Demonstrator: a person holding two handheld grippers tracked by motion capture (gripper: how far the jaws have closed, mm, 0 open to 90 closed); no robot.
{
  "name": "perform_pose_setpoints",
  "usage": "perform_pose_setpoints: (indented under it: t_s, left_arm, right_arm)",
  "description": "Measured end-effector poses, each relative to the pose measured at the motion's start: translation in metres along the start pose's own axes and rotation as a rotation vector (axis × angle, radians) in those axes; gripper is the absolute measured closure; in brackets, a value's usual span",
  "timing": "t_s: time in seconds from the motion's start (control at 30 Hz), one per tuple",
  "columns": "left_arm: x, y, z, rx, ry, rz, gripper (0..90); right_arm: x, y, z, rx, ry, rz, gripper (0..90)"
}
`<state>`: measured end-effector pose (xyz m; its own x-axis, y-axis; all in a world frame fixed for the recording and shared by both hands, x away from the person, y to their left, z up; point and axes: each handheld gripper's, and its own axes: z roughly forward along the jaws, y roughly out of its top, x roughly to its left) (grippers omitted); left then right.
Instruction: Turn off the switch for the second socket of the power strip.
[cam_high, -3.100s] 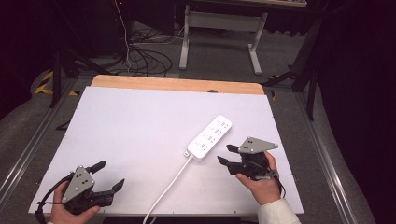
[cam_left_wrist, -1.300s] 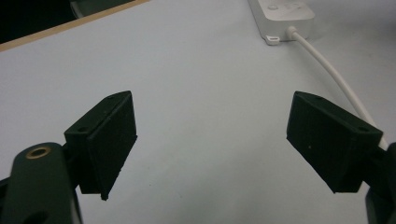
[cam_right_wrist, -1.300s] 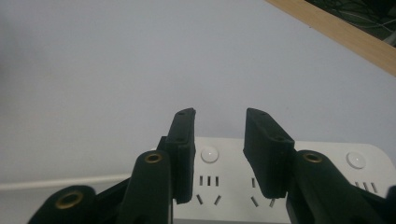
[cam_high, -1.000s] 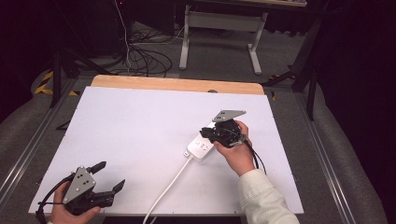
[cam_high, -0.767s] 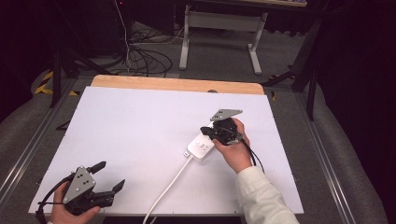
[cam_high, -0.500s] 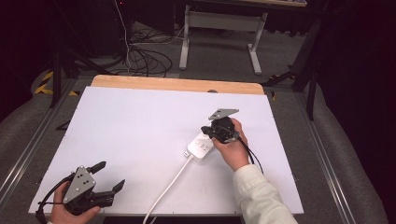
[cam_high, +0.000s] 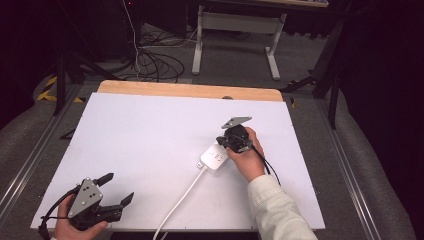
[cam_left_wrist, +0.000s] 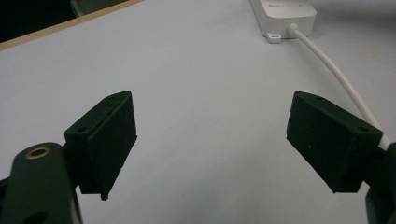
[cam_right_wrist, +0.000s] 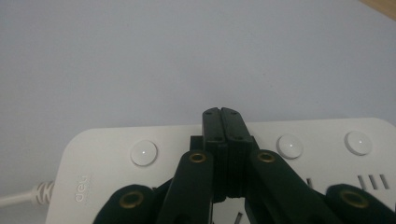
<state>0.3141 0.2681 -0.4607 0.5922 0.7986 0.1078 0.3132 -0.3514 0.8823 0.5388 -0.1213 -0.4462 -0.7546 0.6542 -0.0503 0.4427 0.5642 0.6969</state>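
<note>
One white power strip (cam_high: 214, 158) lies on the white table (cam_high: 150, 140), a little toward four o'clock from the table's middle, set on a slant with its corded end nearest the person. One white cord (cam_high: 180, 202) leaves that end and runs toward seven o'clock, off the near edge of the table.

There are two grippers, one in each hand. The right gripper (cam_high: 231, 145) sits over the far part of the strip, and its jaws are pressed together with nothing between them. In the right gripper view the closed tips (cam_right_wrist: 222, 122) stand above the strip's top face, in line with its row of round buttons. Three buttons can be counted there: one (cam_right_wrist: 143, 152) at nine o'clock of the tips and two at three o'clock, the nearer being (cam_right_wrist: 290, 145). Whether the tips touch a fourth button beneath them cannot be told, since the jaws cover that spot. The socket slots are mostly cut off at the bottom edge.

The left gripper (cam_high: 112, 192) rests at the table's seven o'clock corner, well apart from the strip, its jaws spread wide over bare table. In the left gripper view the strip's corded end (cam_left_wrist: 285, 11) is cut off by the top edge.

In the high view, the right hand (cam_high: 247, 155) and gripper hide the strip's far end.
</note>
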Motion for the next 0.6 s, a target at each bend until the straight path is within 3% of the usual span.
perform_pose_setpoints:
  t_s: [0.6]
  left_arm:
    - [-0.0003, -0.0001, 0.0002, 0.004, -0.001, 0.0, 16.6]
  right_arm:
    - [0.0015, -0.0012, 0.0043, 0.02, -0.019, -0.012, 90.0]
